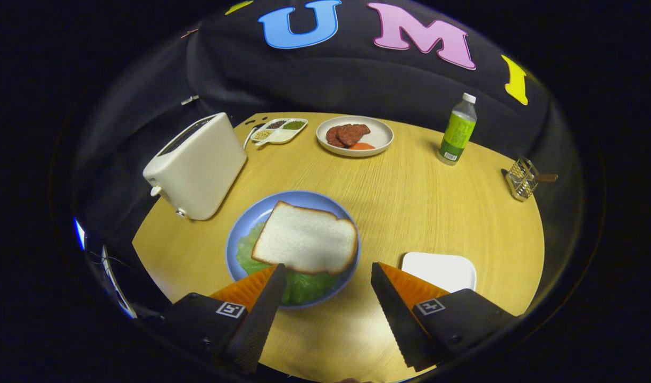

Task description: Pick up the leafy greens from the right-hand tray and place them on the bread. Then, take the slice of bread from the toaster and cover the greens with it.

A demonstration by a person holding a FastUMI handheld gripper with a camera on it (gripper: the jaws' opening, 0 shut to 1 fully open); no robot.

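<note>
A slice of white bread (306,240) lies on top of leafy greens (304,286) in a blue plate (240,226), just ahead of my left finger. The greens stick out from under the slice at its near and left sides. My gripper (328,272) is open above the wooden table (421,213), nothing between its fingers. A white tray (445,268) rests bare just beyond my right finger. The white toaster (197,166) stands to the left of the plate, its slots seen only from the side.
At the back of the round table sit a white plate (378,135) with meat slices, a small divided dish (279,131) of seeds and a green bottle (457,129). A small wire basket (521,179) is at the far right edge.
</note>
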